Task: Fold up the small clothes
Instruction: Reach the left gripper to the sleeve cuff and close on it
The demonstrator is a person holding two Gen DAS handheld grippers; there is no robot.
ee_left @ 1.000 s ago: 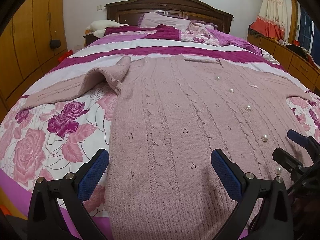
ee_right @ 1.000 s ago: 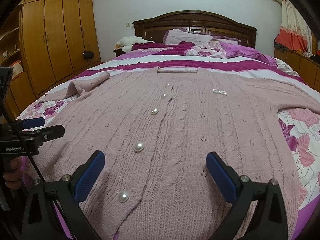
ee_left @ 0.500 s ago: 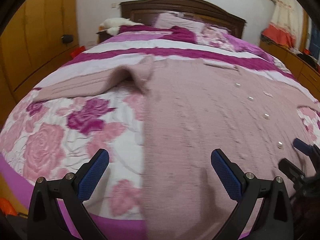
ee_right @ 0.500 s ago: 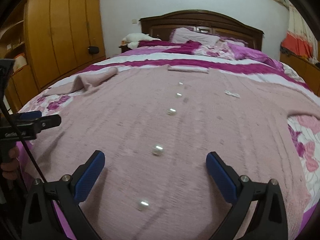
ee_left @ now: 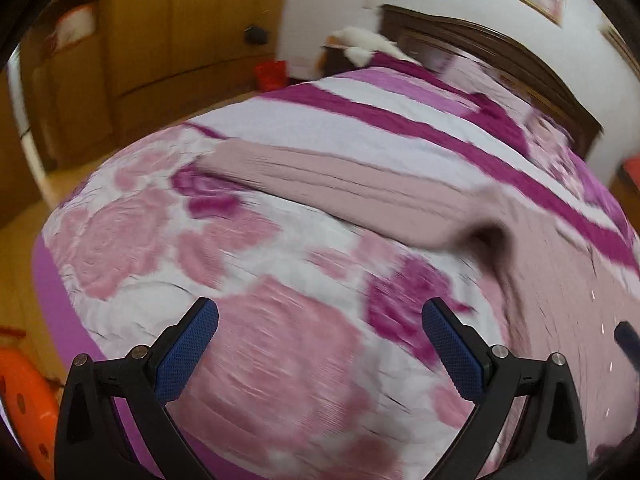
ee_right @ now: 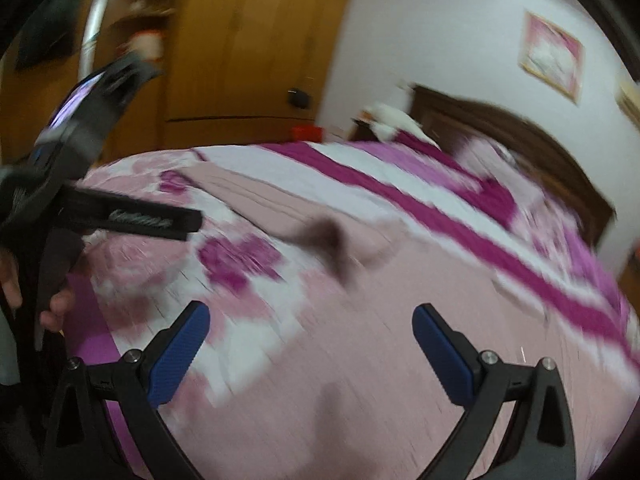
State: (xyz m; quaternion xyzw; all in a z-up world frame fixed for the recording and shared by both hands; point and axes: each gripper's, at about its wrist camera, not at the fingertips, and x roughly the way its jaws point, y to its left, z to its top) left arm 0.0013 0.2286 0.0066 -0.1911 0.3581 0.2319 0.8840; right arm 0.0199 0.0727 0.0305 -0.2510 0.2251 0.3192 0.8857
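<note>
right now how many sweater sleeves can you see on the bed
1. The left sleeve lies stretched across the floral bedspread, beyond the open left gripper. The other sleeve is out of frame, and the images are blurred.

A home bedroom; a quilted bed [ee_left: 280, 152], dark headboard [ee_right: 520, 136], wooden wardrobe [ee_right: 248, 40]

The bed [ee_left: 132, 240] was covered by a rose-printed spread with magenta stripes; a pink knitted cardigan [ee_left: 344, 184] was laid flat upon it, one sleeve outstretched.

Cardigan [ee_right: 400, 360] on bed [ee_left: 140, 240], wardrobe [ee_right: 248, 48] behind-left.
</note>
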